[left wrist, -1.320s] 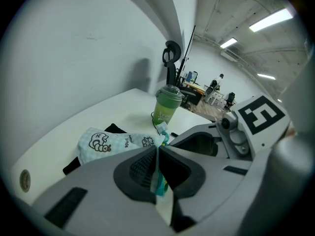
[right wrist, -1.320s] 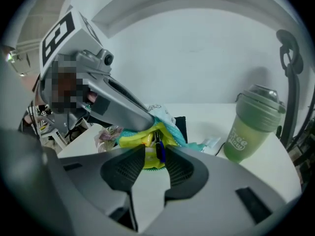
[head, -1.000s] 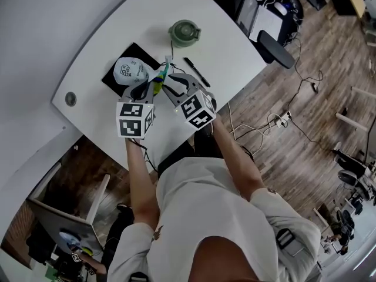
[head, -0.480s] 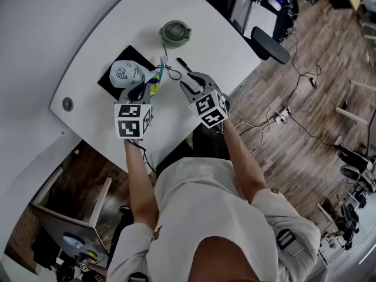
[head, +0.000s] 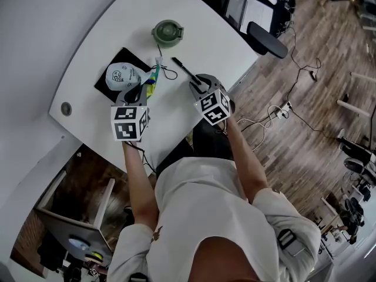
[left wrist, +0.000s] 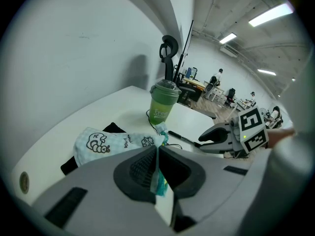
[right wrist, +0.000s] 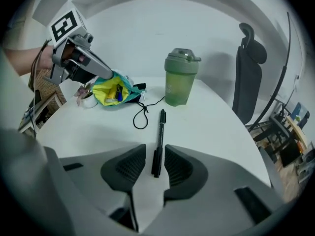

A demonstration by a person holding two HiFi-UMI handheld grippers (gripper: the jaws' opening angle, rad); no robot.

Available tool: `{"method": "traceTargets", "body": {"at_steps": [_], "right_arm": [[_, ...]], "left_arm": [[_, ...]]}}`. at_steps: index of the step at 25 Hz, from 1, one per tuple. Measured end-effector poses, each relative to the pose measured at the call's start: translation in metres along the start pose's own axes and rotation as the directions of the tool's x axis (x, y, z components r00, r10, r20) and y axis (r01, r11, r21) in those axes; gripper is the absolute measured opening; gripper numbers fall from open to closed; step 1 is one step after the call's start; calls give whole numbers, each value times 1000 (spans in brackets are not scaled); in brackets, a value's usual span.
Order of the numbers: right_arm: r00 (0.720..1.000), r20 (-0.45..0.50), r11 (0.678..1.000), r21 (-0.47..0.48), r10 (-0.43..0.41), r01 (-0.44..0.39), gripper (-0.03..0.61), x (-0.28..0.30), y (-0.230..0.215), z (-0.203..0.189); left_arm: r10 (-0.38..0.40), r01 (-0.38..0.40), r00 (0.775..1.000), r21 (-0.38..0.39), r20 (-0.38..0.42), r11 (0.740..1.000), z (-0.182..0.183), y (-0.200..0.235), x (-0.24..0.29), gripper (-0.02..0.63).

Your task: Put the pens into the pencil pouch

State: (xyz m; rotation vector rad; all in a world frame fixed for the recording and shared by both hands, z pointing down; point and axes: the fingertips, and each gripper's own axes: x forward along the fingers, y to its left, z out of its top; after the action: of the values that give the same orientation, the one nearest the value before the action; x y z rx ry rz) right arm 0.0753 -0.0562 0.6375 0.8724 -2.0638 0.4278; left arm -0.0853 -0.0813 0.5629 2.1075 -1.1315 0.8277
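Note:
A pale blue pencil pouch (head: 122,74) with cartoon prints lies on a black mat (head: 106,90). My left gripper (head: 142,90) is shut on the rim of the pouch's mouth (left wrist: 156,142), holding it open. The yellow lining (right wrist: 109,92) shows, with pens inside. A black pen (right wrist: 158,140) lies flat on the white table (head: 106,28), to the right of the pouch. My right gripper (right wrist: 155,163) is down over the pen's near end. Its jaws stand open on either side of the pen, with a gap at each pad. In the head view the pen (head: 181,68) sticks out beyond that gripper (head: 197,86).
A green lidded cup (head: 167,33) stands behind the pen and pouch. The pouch's black cord (right wrist: 142,113) loops on the table between pouch and pen. An office chair (right wrist: 249,77) is past the table's right edge. A round cable grommet (head: 66,108) sits at the table's left.
My right gripper has moved away from the pouch, rightward and down, and now straddles the black pen. The left gripper has kept still, holding the pouch's rim.

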Motion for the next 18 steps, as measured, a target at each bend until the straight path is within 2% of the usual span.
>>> {"method": "traceTargets", "body": {"at_steps": [7,12,18], "right_arm": [[999,-32,1000,26,9,-8,93,7,0,-19],[999,-29,999,27,34,-33,60,6,4,-19],[998,-27,998,40,49,-48,58,2,3,-16]], "left_arm": [[1,-1,1000,-1,1,1000,-1,0,-1,8],[2,-2,1000,0,4,1000,-2,-1,-3,8],[3,-4,1000,3,7,1000,-1,0,-3,8]]}}
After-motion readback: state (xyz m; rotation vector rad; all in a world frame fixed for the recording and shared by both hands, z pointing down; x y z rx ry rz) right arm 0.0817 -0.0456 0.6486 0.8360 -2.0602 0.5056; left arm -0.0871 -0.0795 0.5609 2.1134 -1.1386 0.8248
